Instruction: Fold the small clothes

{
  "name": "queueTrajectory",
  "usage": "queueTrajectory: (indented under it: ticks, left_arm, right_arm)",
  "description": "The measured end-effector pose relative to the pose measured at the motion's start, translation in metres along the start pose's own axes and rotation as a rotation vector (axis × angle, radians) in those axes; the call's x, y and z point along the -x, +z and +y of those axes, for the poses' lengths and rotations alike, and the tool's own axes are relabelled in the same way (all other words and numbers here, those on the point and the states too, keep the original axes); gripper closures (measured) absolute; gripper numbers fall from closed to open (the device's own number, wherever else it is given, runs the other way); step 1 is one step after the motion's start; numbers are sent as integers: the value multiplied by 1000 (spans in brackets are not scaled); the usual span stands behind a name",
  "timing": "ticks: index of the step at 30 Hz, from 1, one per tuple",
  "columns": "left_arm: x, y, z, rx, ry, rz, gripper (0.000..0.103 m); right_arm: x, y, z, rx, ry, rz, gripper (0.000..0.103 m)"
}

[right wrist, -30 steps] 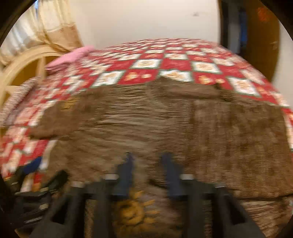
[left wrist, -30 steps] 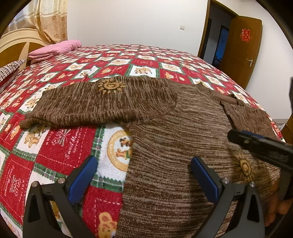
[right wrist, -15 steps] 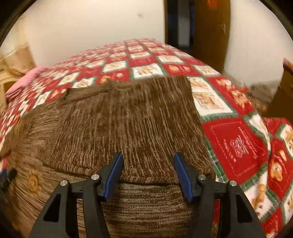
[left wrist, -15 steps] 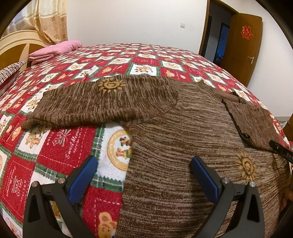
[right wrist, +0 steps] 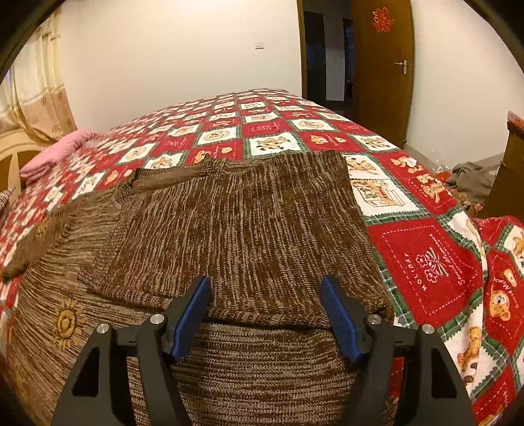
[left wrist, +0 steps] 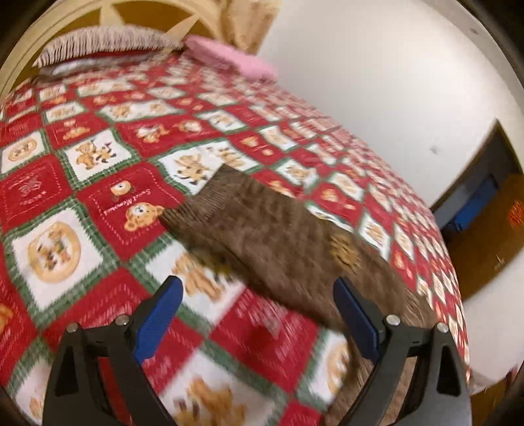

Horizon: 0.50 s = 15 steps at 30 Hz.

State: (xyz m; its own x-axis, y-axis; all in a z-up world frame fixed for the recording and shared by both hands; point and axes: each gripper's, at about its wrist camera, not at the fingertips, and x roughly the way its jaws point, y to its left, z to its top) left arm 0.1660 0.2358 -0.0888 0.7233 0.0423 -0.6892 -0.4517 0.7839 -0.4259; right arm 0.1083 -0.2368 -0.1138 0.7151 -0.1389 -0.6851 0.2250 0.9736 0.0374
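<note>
Left gripper (left wrist: 257,313): jaws spread wide but closing; nothing pinched. Bedspread showed between the blue pads (left wrist: 157,319); the sweater's sleeve crossed just beyond the right pad. View blurred.
Right gripper (right wrist: 266,316): jaws spread and opening; pads apart, clear of the knit, above the near edge of the folded-over panel.
Sweater (right wrist: 235,229): brown marled knit, lay flat on the bed, near side. Its right part was folded over the body, leaving a straight edge along the right. A yellow sun motif (right wrist: 67,322) sat on the body, near left.
Sleeve (left wrist: 249,226): stretched out to the left across the bedspread, ribbed cuff at its far end.
Bedspread (right wrist: 429,259): red, white and green patchwork with bear prints.
Far left: pink folded cloth (right wrist: 55,152) by the cream headboard (left wrist: 108,14).
Far right: brown door (right wrist: 381,68), ajar.
</note>
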Motion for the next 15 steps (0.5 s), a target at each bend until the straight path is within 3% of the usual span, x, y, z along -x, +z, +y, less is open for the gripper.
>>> queueTrajectory:
  ticks: [4,7,9,11,15]
  left_arm:
    - [-46,17,12,120,30,92,15]
    - [-59,23,6,139,58,55,21]
    - [-66,24,2,124,68,50,52]
    - [-70,20,0,122,109,45,74]
    - [-71,16,-4,73,115,21,93]
  right_arm:
    - [0,-1,-1,-2,9,-3,30]
    - [0,-2,-4,-14,32,-8,28]
    - [0,-2,-5,-17,38,-10,28]
    - [0,-2,-4,-14,37,-10,27]
    - [0,-2,-3,-9,37,-13,26]
